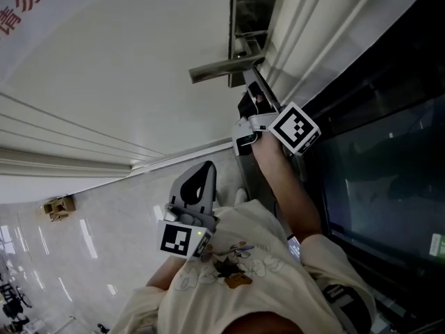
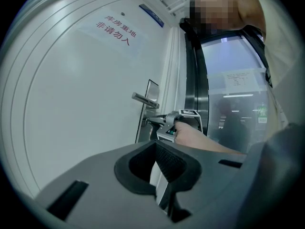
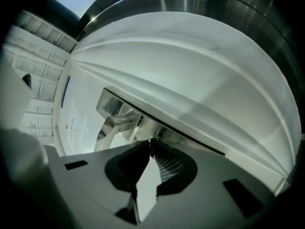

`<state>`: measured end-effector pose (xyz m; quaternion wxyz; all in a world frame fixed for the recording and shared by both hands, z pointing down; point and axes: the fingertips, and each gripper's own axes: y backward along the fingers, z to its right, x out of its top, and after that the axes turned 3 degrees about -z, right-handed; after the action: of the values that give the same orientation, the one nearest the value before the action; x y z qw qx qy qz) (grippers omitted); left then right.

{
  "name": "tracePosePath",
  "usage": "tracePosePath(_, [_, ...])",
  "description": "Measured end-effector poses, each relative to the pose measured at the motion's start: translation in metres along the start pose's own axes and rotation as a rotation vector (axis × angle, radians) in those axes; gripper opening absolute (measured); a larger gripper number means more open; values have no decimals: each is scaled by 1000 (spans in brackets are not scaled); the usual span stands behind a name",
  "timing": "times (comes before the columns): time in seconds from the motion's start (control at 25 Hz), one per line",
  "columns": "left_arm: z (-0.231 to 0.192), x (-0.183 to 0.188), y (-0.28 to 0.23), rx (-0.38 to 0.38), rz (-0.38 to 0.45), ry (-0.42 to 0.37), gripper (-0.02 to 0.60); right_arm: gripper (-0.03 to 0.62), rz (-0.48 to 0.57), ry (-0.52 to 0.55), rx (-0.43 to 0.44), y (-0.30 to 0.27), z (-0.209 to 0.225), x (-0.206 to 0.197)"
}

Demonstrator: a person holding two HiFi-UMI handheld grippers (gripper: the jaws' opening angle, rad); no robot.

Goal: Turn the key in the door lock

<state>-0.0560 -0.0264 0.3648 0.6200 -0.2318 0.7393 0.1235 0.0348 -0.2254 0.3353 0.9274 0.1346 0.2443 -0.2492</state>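
A: So, where's everything?
B: White door [image 1: 104, 68], its lock plate [image 1: 254, 19] with a lever handle [image 1: 222, 68]. Left gripper [image 2: 153, 146] hangs back by the chest, jaws together, empty.
A: And the right gripper [image 3: 151, 147]?
B: Pinching the key [image 3: 152, 140], right at the lock plate.

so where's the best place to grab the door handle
Probably the free end of the door handle, farthest from its lock plate. The bar runs along the door with a gap behind it, so come straight at the door and pinch it from above and below.
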Motion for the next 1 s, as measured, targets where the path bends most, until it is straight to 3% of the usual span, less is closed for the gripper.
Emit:
tracePosePath(0.48, [7,-1,2,-2,2,-6,2,55,4,65,23,16,-3,1])
tracePosePath(1.0, [18,-1,-6,-53,-8,-9,2,17,-54,174,22,90,-19,-20])
